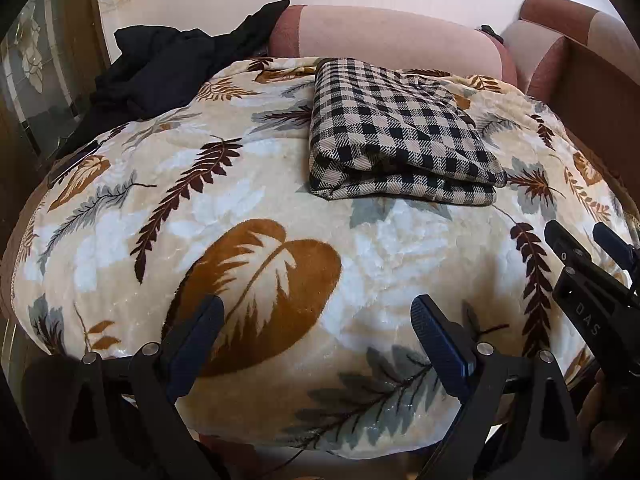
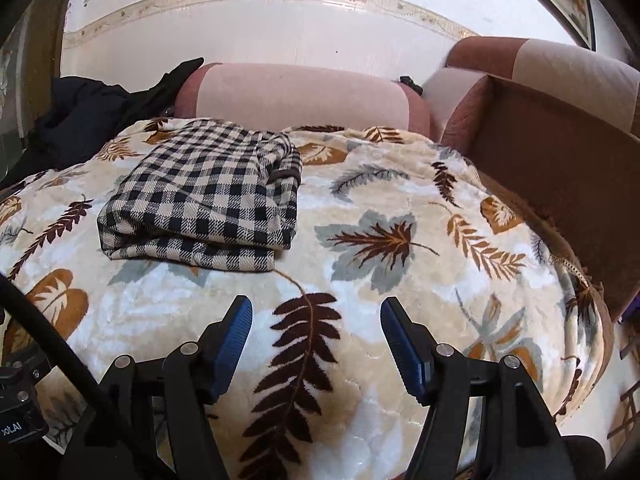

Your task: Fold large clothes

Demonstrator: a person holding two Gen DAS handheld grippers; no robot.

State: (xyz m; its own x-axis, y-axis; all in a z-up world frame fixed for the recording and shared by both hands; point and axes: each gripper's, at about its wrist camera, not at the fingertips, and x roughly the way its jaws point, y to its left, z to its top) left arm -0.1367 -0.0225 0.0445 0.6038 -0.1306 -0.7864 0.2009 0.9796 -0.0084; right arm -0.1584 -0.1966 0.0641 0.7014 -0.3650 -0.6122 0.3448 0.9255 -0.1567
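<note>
1. Leaf-print blanket (image 1: 224, 184), one. Cream plush with brown, ochre and grey leaves, spread over the whole working surface. What lies beneath it is hidden; its near edge is cut off behind the gripper bodies in both views.

2. Sofa backrest bolster (image 1: 384, 36), one, pink with darker ends, along the far edge of the blanket. Its lower part is hidden by the blanket's rise.

3. Armrest cushions (image 2: 560, 68), brown and beige, at the far right. Their count cannot be made out; the fisheye rim cuts them off.

4. Cardboard panel (image 2: 560, 160), one, brown, standing beside the blanket's right edge. Whether it is a box cannot be told.

5. Dark garment (image 1: 160, 64), one heap, black, crumpled at the far left on the blanket's edge and against the bolster. Its type is hard to make out.

6. Checked garment (image 1: 396, 132), one, black-and-beige gingham, folded into a stacked rectangle. It lies on the blanket's far half, apart from both grippers. Folded layers show at its near edge; their number is unclear.

7. Left gripper (image 1: 318, 332), one, two blue-padded fingers spread wide, holding nothing, above the near blanket.

8. Right gripper (image 2: 316, 332), one, fingers likewise spread and empty. In the left wrist view it shows only partly at the right edge.

9. Small dark object (image 2: 408, 82) at the bolster's right end, one, unidentifiable.
</note>
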